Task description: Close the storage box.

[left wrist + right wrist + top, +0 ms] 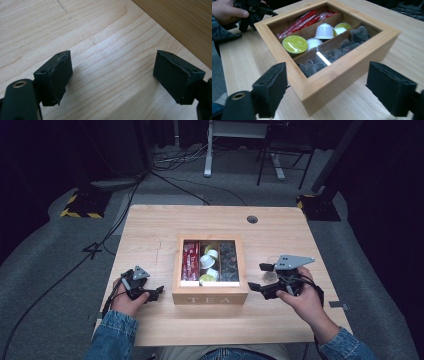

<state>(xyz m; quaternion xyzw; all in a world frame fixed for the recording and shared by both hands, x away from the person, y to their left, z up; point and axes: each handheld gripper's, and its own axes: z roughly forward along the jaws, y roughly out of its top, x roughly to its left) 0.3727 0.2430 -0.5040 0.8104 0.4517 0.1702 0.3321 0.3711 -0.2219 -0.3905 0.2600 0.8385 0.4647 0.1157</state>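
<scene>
I've got one wooden tea box [210, 296] at table [150, 225] centre, "TEA" lettered on its front wall, glass-paned lid down.

Three compartments under the pane: red sachets [190, 261] at 9 o'clock, capsules [208, 262] in the middle, dark tea bags [229, 262] at 3 o'clock.

Capsule count from the right gripper view: four, maybe five; two with green foil tops [294, 44], the rest white. Sachets and dark bags overlap, can't count them.

Left gripper [156, 292] sits at the box's 9 o'clock, just beside its wall, released, bare table between the pads [58, 75].

Right gripper [260, 276] at the box's 3 o'clock, near, jaws spread wide, nothing clamped. Box corner lies ahead, between the pads [272, 87], not touched.
</scene>
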